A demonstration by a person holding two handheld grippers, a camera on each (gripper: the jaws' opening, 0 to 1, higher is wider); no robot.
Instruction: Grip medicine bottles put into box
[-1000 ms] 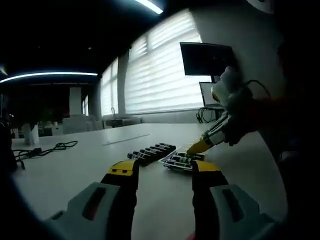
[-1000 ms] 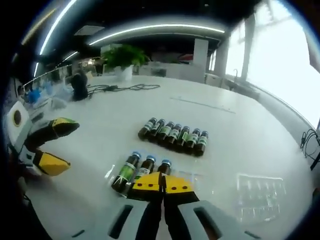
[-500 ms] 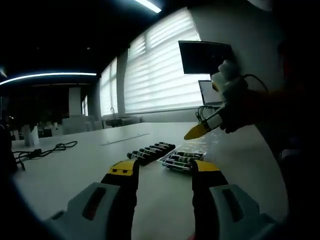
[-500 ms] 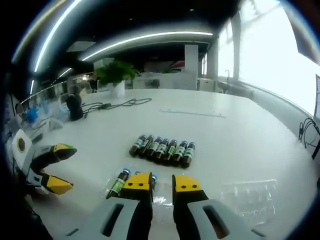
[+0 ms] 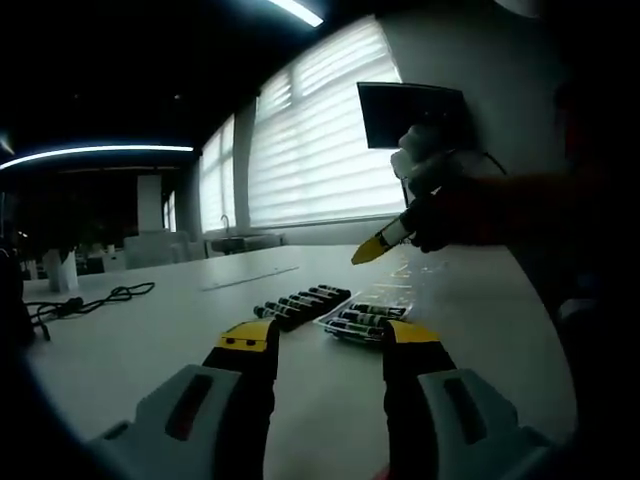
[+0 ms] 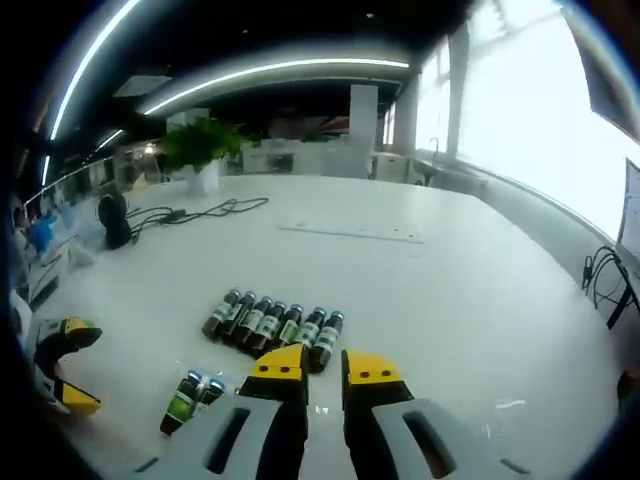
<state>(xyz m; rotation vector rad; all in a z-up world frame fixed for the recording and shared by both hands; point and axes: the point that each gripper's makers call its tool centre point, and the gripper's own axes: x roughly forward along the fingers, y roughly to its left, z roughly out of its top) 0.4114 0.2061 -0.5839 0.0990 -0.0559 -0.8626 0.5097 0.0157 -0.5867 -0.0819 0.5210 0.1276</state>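
Bright blinds [image 5: 320, 150] backlight the dim left gripper view; ceiling light strips [image 6: 270, 72] bend with fisheye distortion.

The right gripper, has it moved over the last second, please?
Yes. In the left gripper view the right gripper has lifted up and away from the tray of bottles, toward the window blinds.

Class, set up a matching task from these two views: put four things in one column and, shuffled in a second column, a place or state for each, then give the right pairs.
Things
1. Row of bottles
2. Plant
3. Black cable
4. Right gripper

Places or states
A. At the table's far edge, in a white pot
B. Jaws slightly apart, holding nothing
C. Lying side by side on the white table
D. Snaking across the table near the plant

Pairs: 1-C, 2-A, 3-D, 4-B
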